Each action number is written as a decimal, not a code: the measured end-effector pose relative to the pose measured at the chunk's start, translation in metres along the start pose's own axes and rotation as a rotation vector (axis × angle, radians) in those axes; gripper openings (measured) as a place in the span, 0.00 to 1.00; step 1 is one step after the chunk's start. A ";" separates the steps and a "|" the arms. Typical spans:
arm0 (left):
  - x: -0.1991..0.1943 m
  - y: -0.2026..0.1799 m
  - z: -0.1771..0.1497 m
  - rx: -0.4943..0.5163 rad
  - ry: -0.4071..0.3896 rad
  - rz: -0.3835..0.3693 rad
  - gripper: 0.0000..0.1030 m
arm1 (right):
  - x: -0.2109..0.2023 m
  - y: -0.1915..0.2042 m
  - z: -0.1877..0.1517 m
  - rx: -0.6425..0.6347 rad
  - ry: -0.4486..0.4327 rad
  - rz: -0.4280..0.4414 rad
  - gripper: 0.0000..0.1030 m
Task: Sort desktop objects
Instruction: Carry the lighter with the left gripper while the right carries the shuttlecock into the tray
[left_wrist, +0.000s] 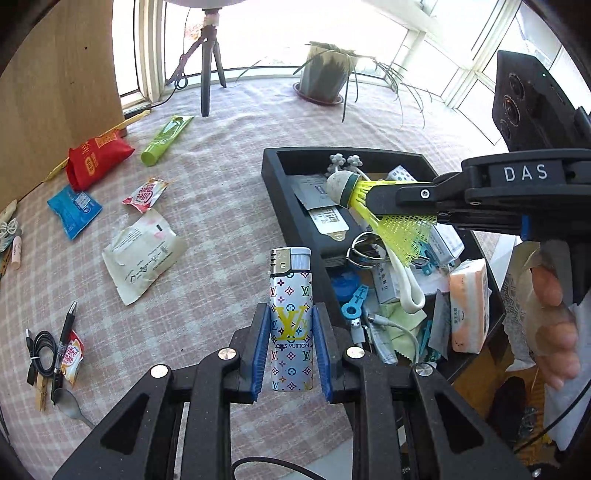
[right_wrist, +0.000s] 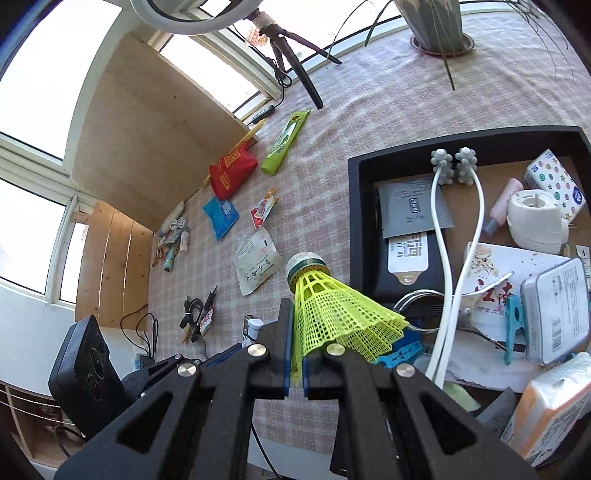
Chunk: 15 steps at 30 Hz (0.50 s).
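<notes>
Left wrist view: your left tool (left_wrist: 291, 347) is clamped on the patterned lighter (left_wrist: 290, 317), held upright above the desk (left_wrist: 221, 206) just left of the black tray (left_wrist: 275, 173). Right wrist view: your right tool (right_wrist: 295, 369) is pinched together on the skirt of the yellow shuttlecock (right_wrist: 332, 314), near the tray's left wall. Judged step: carrying both to the tray; next, position over a free spot inside before letting go.

The left gripper (left_wrist: 290, 349) points steeply down, its blue pads clamped on a patterned lighter (left_wrist: 290, 321) held upright; the right gripper (right_wrist: 297, 363) (its bare hand (left_wrist: 554, 325) grips the handle) pinches a yellow shuttlecock (right_wrist: 332, 314) by the skirt, jaws nearly together.
</notes>
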<state>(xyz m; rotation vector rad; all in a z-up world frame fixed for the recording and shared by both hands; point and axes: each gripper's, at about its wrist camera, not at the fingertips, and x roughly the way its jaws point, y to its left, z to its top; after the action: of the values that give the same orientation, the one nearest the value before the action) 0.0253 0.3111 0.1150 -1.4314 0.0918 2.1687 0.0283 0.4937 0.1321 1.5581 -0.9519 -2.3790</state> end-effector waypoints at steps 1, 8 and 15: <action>0.002 -0.010 0.003 0.014 0.002 -0.011 0.21 | -0.009 -0.011 0.001 0.017 -0.014 -0.011 0.04; 0.019 -0.062 0.015 0.096 0.024 -0.054 0.21 | -0.062 -0.083 0.000 0.143 -0.101 -0.059 0.04; 0.030 -0.086 0.021 0.122 0.038 -0.065 0.21 | -0.093 -0.121 0.000 0.188 -0.145 -0.100 0.04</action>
<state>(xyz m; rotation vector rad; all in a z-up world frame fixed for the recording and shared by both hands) 0.0392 0.4030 0.1179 -1.3877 0.1855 2.0482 0.0967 0.6302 0.1342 1.5451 -1.1843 -2.5678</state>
